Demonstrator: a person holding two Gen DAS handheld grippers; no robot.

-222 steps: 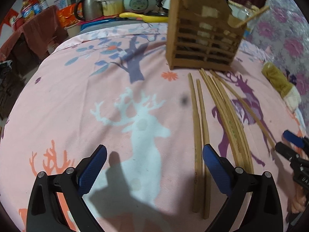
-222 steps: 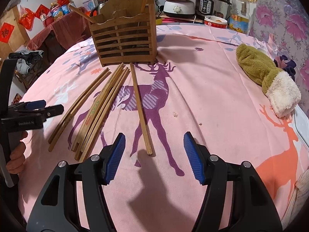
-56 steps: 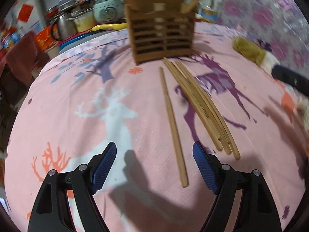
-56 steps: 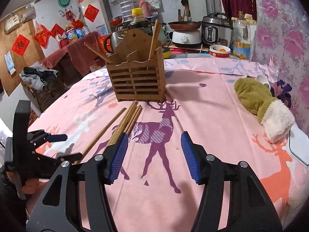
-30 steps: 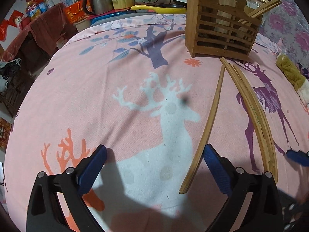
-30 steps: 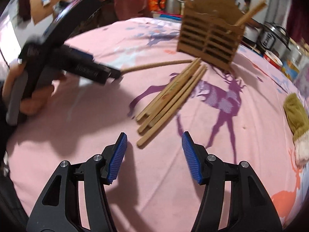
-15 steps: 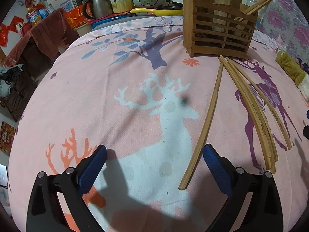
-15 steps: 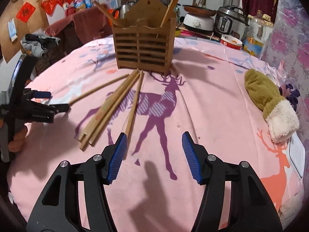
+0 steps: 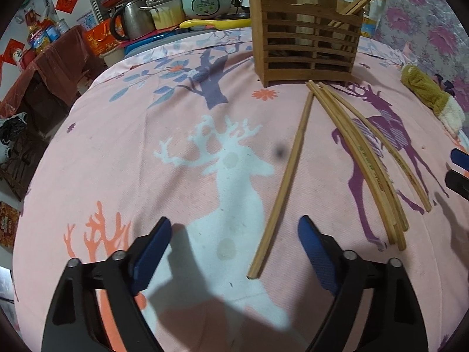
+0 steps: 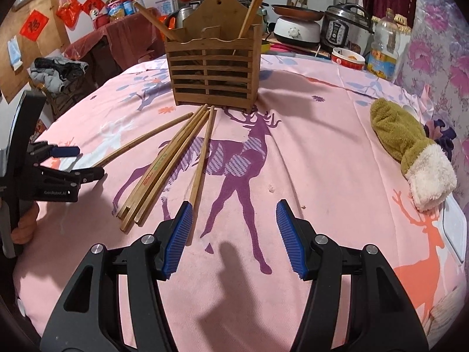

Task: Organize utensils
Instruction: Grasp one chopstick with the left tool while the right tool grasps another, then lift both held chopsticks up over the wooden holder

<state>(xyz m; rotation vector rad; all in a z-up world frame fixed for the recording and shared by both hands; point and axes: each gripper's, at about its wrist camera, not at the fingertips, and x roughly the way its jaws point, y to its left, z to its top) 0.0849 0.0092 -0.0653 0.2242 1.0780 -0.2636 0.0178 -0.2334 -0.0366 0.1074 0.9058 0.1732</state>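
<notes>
My left gripper has just been closing a little, but its fingers are spread with nothing pinched yet, and they hang over the near end of one lone chopstick so I can grab it. The other chopsticks lie in a bunch in the middle, pointing at the wooden holder where a few already stand. My right gripper is spread and empty too, beside the end of another stick.
</notes>
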